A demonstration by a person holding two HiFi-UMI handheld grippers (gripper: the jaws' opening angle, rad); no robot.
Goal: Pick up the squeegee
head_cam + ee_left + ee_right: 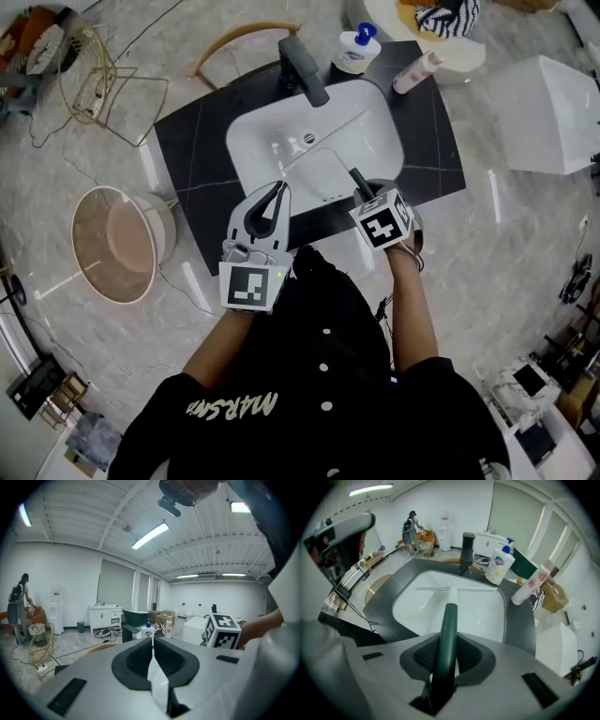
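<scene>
Left gripper (pixel 277 192) sits at 9 o'clock of the right one, jaws pressed together, empty. Right gripper (pixel 449 645) pinches squeegee (pixel 450 616) by its dark green handle. The long axis runs to 12 o'clock, blade crosswise over sink (pixel 405 613). Right hand nearer.
</scene>
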